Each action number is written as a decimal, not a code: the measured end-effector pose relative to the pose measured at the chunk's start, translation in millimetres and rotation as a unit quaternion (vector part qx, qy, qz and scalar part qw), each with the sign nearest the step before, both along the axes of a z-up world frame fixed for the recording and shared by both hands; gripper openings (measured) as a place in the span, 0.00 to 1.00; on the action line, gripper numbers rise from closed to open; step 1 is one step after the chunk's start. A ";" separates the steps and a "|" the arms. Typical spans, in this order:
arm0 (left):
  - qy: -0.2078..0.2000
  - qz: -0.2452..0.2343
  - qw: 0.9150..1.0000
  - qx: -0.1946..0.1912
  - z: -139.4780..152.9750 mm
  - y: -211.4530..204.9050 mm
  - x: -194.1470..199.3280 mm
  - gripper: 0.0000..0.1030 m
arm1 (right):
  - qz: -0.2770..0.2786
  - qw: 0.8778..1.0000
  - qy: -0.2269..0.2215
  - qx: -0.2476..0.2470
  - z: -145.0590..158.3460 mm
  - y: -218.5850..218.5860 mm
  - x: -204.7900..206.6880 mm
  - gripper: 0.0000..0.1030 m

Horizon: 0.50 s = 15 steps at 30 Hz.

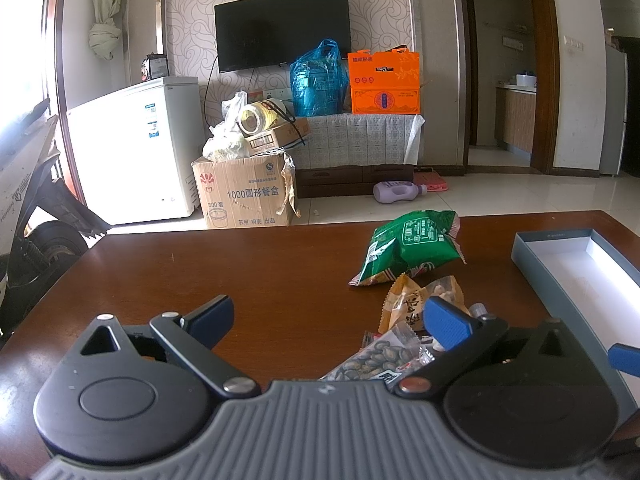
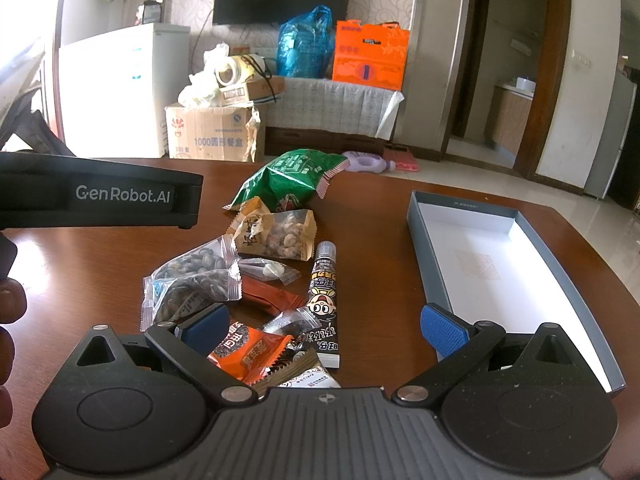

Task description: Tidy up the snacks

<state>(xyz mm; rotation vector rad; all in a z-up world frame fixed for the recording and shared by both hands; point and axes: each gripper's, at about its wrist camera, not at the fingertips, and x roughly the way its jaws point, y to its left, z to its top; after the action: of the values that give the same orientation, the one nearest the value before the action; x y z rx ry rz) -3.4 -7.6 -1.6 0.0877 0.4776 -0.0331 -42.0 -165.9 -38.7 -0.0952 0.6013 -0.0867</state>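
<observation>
1. Evidently, nothing had been sorted yet: the shallow grey box (image 2: 460,204) with its white floor lay bare toward the right edge of the brown table (image 2: 100,272), and no snack was seen inside it.
2. The snacks sat in a loose heap near the table's middle, to the left of the box and apart from it. A green bag (image 2: 292,180) lay nearest the far edge, with a tan packet of nuts (image 2: 280,232) just in front of it.
3. Closer to the near edge lay a clear packet of seeds (image 2: 192,280), a small clear sachet (image 2: 268,270), a dark red packet (image 2: 272,298), a black tube-shaped snack (image 2: 324,304) and an orange packet (image 2: 252,350), several of them overlapping.
4. The right gripper (image 2: 324,326) hovered over the near end of the heap with its blue-padded jaws spread wide and nothing between them; its right pad stood just beside the near left corner of the box.
5. The left gripper (image 1: 338,318) was likewise wide apart and empty, low over the table at the heap's left side, with the seed packet showing partly between its arms.
6. Fingers (image 2: 10,304) of the person's hand showed at the left border of the right wrist view.
7. By this reading, the whole job remained: every packet still needed lifting into the box, and the small items near the right gripper looked the likeliest first pick.
</observation>
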 end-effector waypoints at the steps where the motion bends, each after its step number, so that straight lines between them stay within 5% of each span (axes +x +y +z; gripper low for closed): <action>1: 0.000 0.000 1.000 0.000 -0.1 -0.1 0.0 1.00 | 0.000 1.000 0.000 0.001 0.1 -0.1 0.0 1.00; 15: 0.009 -0.004 1.000 -0.010 -0.9 0.1 2.6 1.00 | 0.025 1.000 -0.004 0.002 -3.0 -1.5 -1.2 1.00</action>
<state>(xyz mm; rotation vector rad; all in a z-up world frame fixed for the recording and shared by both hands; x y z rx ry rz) -0.8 -7.5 -2.5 0.0697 0.4954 -0.0471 -43.2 -167.4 -41.7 -0.1057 0.5912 -0.0372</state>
